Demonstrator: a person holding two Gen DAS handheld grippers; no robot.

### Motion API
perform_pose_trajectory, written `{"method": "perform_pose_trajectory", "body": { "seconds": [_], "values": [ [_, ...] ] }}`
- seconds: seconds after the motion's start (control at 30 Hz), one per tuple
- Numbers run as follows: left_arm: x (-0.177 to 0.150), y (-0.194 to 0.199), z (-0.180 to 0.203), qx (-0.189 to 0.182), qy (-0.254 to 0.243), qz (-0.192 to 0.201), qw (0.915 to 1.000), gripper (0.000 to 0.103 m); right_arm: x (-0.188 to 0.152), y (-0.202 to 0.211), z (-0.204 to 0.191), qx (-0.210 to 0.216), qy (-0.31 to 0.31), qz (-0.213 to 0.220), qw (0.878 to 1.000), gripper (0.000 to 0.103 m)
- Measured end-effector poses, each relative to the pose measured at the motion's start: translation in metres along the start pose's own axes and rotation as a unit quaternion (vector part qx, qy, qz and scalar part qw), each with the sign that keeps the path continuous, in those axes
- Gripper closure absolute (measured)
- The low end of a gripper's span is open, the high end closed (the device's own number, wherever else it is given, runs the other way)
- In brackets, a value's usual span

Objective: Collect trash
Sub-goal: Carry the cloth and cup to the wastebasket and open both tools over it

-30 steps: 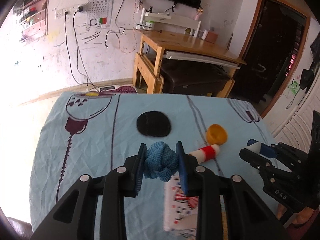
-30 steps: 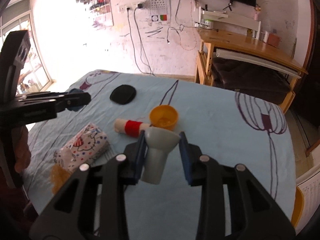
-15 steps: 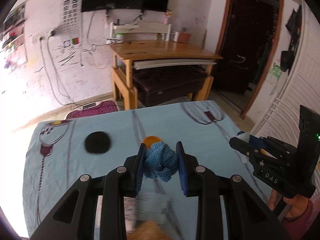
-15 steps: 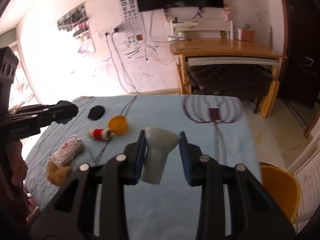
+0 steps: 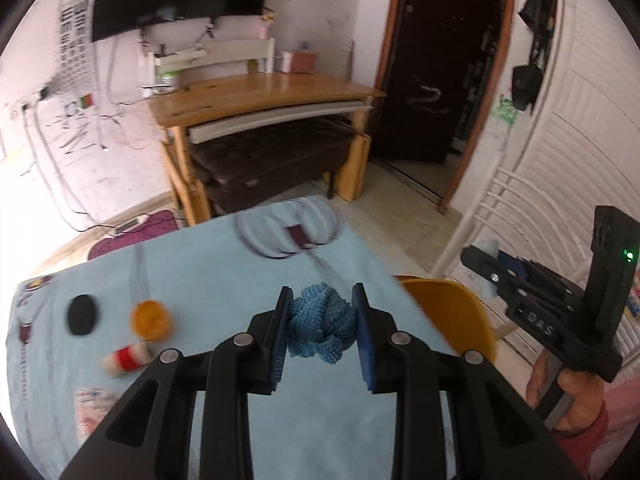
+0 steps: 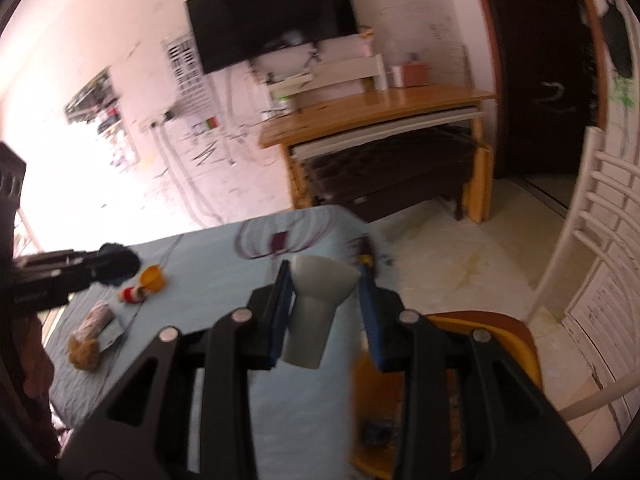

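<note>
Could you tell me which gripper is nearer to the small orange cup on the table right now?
Left. The left gripper, shut on the blue knitted ball, hangs just right of the orange cup. The right gripper, holding a grey funnel, is further right, by the yellow bin.

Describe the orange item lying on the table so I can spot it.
On the light blue tablecloth, look near its left edge. The small round orange cup lies between a flat black oval pad and a red-banded white tube; nothing else lying there is orange.
</note>
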State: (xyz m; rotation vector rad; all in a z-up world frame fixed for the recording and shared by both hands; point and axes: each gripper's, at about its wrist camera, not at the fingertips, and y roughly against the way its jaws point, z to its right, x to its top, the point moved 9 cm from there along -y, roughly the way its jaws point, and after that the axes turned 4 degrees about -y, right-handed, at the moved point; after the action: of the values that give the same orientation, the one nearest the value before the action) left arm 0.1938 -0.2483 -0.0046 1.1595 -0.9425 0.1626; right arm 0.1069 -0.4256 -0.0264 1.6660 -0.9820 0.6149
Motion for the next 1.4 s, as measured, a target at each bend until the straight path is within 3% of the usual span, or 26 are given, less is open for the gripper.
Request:
{"method": "perform_pose_trajectory", "body": {
  "seconds": [0.17,0.43,0.67,0.83,0.9,0.93,0.97,1.03,1.3,1.4],
  "values": [
    [0.003,-0.027,0.05,-0.027,-0.025,-0.021,0.9991,0.078,-0.005,-0.004,0.051,-0.023,-0.047,-0.013,0.999,0.072],
    [-0.002,-0.071,0.115,-0.043,-0.062,-0.061,0.9953,0.078,-0.017,-0.011,0.096,-0.044,-0.076,-0.035,0.995,0.072],
    [-0.005,-0.108,0.138,-0.065,-0.051,-0.1,0.9916,0.077,-0.026,-0.021,0.121,-0.058,-0.1,-0.05,0.992,0.072],
    [-0.011,-0.12,0.142,-0.059,-0.049,-0.109,0.9911,0.075,-0.029,-0.024,0.129,-0.062,-0.111,-0.054,0.99,0.071],
    [-0.012,-0.121,0.145,-0.061,-0.051,-0.11,0.9907,0.072,-0.03,-0.026,0.13,-0.061,-0.112,-0.056,0.99,0.07],
    [-0.013,-0.121,0.147,-0.065,-0.052,-0.111,0.9903,0.066,-0.03,-0.027,0.129,-0.061,-0.112,-0.057,0.99,0.068],
    [-0.012,-0.122,0.148,-0.066,-0.052,-0.111,0.9902,0.052,-0.03,-0.027,0.13,-0.062,-0.112,-0.058,0.99,0.064],
    [-0.011,-0.123,0.149,-0.069,-0.051,-0.109,0.9903,0.035,-0.032,-0.03,0.131,-0.062,-0.112,-0.062,0.99,0.058],
    [-0.017,-0.117,0.141,-0.066,-0.041,-0.105,0.9914,0.034,-0.033,-0.033,0.135,-0.066,-0.111,-0.063,0.99,0.056],
    [-0.019,-0.107,0.133,-0.07,-0.028,-0.098,0.9923,0.034,-0.029,-0.03,0.131,-0.066,-0.104,-0.056,0.991,0.045]
  ]
}}
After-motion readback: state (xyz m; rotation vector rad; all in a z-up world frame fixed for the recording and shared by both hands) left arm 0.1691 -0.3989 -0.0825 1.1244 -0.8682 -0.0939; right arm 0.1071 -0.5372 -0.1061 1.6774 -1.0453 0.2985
